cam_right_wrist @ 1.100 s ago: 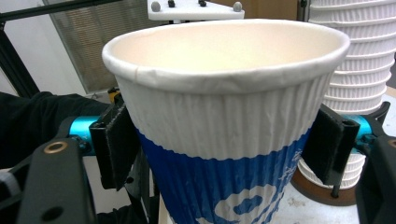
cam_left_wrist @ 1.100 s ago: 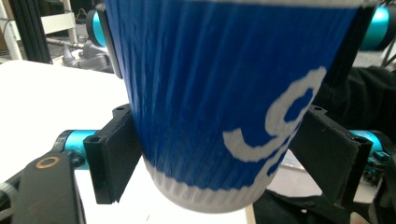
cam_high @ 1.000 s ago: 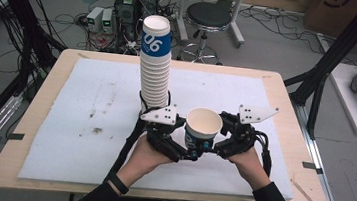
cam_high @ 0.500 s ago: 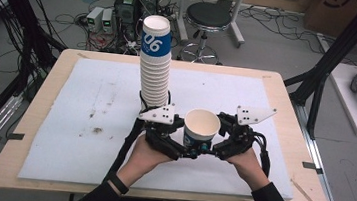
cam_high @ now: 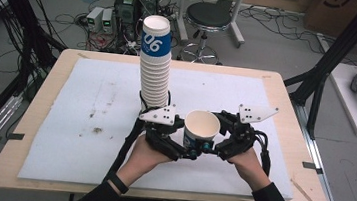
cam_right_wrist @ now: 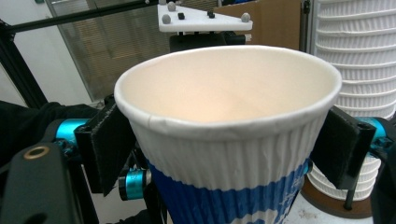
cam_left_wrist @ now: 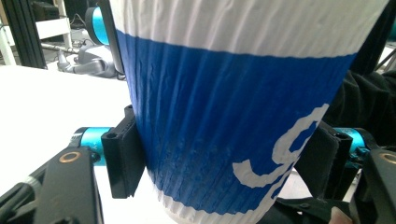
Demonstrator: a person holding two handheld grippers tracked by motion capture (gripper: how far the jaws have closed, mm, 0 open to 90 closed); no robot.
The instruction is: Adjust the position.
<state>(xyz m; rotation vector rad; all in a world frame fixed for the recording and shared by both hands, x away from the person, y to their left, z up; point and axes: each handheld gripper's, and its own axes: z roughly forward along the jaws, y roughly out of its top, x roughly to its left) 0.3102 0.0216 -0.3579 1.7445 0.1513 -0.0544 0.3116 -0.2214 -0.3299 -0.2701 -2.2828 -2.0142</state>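
Note:
A white paper cup (cam_high: 202,125) with a blue ribbed band stands upright over the white mat, between my two grippers. My left gripper (cam_high: 187,150) comes in from the left. Its pads (cam_left_wrist: 122,158) press on the blue band of the cup (cam_left_wrist: 224,107), so it is shut on it. From the right, my right gripper (cam_high: 215,147) straddles the same cup (cam_right_wrist: 224,140) just under the rim. Its jaws have just been opening, and its pads (cam_right_wrist: 109,149) stand off the wall. A tall stack of matching cups (cam_high: 154,63) rises just behind the left gripper.
A white mat (cam_high: 91,101) covers most of the wooden table (cam_high: 287,99). In the right gripper view the cup stack (cam_right_wrist: 350,70) is close on the right. A black stool (cam_high: 210,16), cables and electronics boxes lie on the floor beyond the far edge.
Both hands and the cup keep their places. Any jaw movement is too small to make out in the high view.

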